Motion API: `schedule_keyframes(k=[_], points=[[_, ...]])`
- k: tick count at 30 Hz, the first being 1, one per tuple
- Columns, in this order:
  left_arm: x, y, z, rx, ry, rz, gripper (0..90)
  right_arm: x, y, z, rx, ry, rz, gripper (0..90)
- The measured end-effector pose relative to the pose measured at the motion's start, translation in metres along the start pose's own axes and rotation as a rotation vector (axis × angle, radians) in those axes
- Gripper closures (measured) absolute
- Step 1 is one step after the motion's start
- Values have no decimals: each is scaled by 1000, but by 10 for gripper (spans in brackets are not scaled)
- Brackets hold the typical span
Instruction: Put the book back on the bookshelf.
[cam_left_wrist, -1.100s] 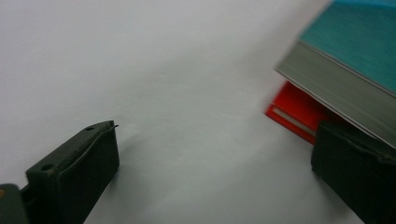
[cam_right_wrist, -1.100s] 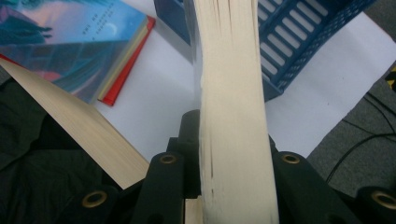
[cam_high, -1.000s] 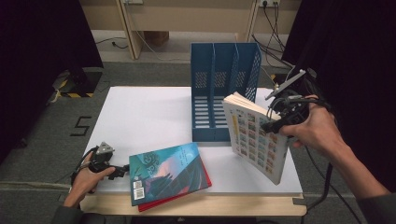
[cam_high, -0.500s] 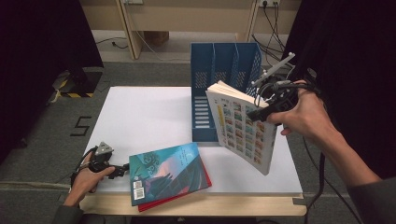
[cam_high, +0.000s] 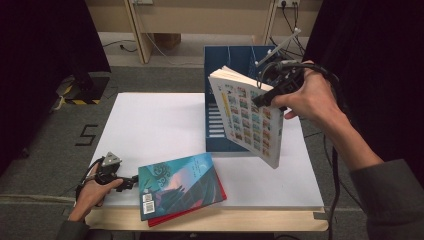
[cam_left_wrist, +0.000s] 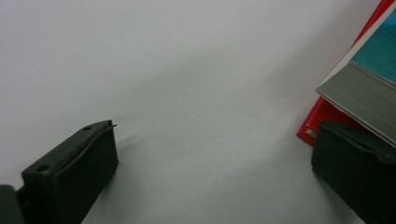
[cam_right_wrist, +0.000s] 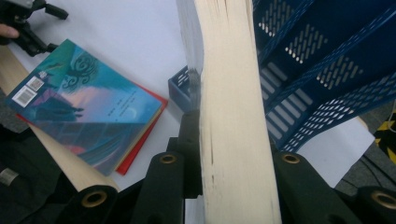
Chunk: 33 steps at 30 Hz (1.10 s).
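Note:
My right gripper (cam_high: 260, 98) is shut on a thick book (cam_high: 247, 120) with a grid of small pictures on its cover. The book hangs tilted in the air in front of the blue file rack (cam_high: 220, 65). In the right gripper view the jaws (cam_right_wrist: 236, 154) press on both sides of its cream page block (cam_right_wrist: 233, 93). A teal book (cam_high: 177, 182) lies on a red book (cam_high: 220, 192) at the table's front. My left gripper (cam_high: 131, 181) rests open on the white tabletop just left of them. In the left gripper view (cam_left_wrist: 212, 177) nothing is between its jaws, and the red book's corner (cam_left_wrist: 315, 126) sits by the right one.
The white tabletop (cam_high: 155, 125) has bare room on its left half and behind the flat books. The rack (cam_right_wrist: 327, 60) stands at the back right with upright slotted dividers. Cables trail past the table's right edge, and a wooden strip (cam_high: 240, 220) runs along the front.
My right gripper has carried the thick book up and leftward, from beside the rack's right front to high in front of it. The left gripper and the flat books have stayed put.

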<state>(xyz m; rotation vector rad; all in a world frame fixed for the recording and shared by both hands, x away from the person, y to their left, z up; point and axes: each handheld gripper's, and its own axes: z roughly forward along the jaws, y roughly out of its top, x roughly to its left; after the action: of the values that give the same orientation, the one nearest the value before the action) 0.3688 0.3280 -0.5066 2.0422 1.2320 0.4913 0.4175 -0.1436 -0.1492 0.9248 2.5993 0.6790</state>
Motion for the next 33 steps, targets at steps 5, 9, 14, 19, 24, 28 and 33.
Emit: schedule_keyframes(k=[5,9,14,19,24,28,33], points=[[0,0,0,0,1,1,0,-9,13,3,-11,-23,19,741],[0,0,0,-1,2,3,0,-12,24,11,-9,-45,8,741],[0,0,0,-2,3,1,0,-22,37,25,-24,-30,38,741],[0,0,0,0,2,2,0,-28,48,34,-51,-24,54,741],[0,0,0,0,2,2,0,-32,60,45,-66,-28,81,741],[0,0,0,-1,2,2,0,-36,68,54,-83,-23,125,741],[0,0,0,-1,3,2,0,-42,73,65,-113,-18,179,741]])
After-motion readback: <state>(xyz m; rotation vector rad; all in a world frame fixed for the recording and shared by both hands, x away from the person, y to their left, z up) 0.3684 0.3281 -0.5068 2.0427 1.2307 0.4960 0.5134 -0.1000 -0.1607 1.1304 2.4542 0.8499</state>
